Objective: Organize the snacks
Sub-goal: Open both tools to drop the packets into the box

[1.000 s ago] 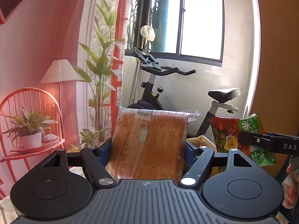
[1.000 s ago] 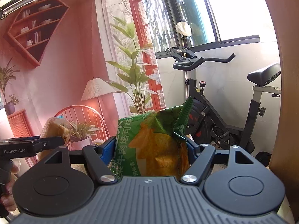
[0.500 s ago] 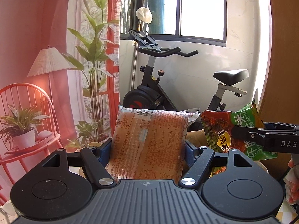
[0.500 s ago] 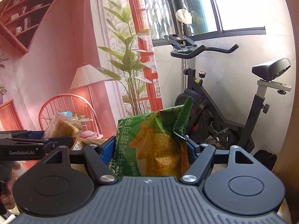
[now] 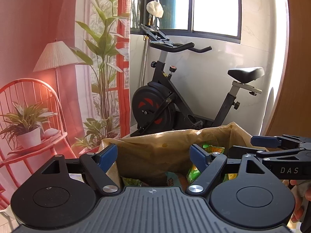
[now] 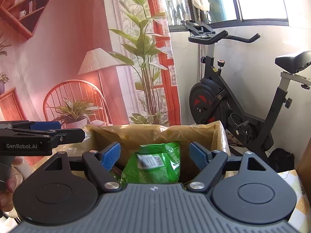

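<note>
sunlit room, exercise bike behind lined cardboard box. left gripper and right gripper hover over box, jaws just opened wide, both empty. green snack bag tips into box among other snack packs. drop step apparently done; next move likely calls for fetching more snacks.

Left hand-held gripper and right hand-held gripper side by side, jaws just opened, gripping nothing.
</note>
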Tool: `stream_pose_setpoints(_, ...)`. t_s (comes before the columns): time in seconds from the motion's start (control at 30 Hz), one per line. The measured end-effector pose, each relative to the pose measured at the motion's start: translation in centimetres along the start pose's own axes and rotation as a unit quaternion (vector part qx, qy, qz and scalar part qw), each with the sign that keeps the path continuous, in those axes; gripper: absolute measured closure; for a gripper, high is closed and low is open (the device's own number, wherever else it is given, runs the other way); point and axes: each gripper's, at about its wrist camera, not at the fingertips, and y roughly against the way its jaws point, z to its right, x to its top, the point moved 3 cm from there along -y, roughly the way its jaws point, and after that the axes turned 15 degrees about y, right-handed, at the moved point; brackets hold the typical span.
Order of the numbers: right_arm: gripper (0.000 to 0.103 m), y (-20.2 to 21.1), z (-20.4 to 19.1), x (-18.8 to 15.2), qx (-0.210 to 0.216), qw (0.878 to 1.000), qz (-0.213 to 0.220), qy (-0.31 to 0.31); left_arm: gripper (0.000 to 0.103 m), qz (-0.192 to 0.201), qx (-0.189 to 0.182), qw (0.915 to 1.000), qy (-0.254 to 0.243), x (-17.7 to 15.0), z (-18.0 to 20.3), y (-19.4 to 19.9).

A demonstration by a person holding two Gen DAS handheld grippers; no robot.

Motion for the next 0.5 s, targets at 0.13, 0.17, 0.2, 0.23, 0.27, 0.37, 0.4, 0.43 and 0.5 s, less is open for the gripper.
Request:
stream_pose_setpoints(0.13, 0.022, 1.9, -0.2, -0.4, -0.001, 1.0, 0.01, -0.014, 0.02, 0.005, 0.008, 0.9999, 0.004, -0.3, -0.8, 2.2)
stream_pose_setpoints(0.17, 0.022, 2.5, -0.3, -0.6, -0.003, 1.0, 0.011, -0.014, 0.02, 0.005, 0.009, 0.9999, 0.006, -0.5, -1.0, 2.9)
stream_pose_setpoints(0.2, 0.021, 2.9, -0.5, -0.8, -0.006, 1.0, 0.012, -0.015, 0.02, 0.005, 0.01, 0.9999, 0.007, -0.7, -1.2, 3.4)
stream_pose_setpoints(0.23, 0.019, 3.4, -0.7, -1.1, -0.009, 1.0, 0.012, -0.015, 0.02, 0.006, 0.012, 0.9999, 0.01, -1.1, -1.7, 4.1)
stream_pose_setpoints(0.27, 0.018, 3.9, -0.8, -1.4, -0.011, 1.0, 0.014, -0.017, 0.02, 0.005, 0.014, 0.9998, 0.012, -1.4, -2.1, 4.8)
stream_pose_setpoints(0.37, 0.017, 5.6, -1.4, -2.7, -0.005, 0.999, 0.028, -0.023, 0.02, 0.002, 0.018, 0.9996, 0.023, -2.7, -3.6, 6.7)
stream_pose_setpoints(0.4, 0.016, 6.1, -1.6, -3.1, -0.002, 0.999, 0.033, -0.023, 0.02, 0.001, 0.021, 0.9995, 0.026, -3.4, -4.2, 7.3)
stream_pose_setpoints(0.43, 0.016, 6.6, -1.8, -3.6, 0.003, 0.999, 0.037, -0.021, 0.02, -0.001, 0.025, 0.9993, 0.029, -4.1, -4.7, 7.8)
stream_pose_setpoints(0.5, 0.013, 7.6, -2.4, -4.7, 0.009, 0.999, 0.046, -0.014, 0.02, -0.005, 0.033, 0.9987, 0.039, -5.6, -5.9, 8.7)
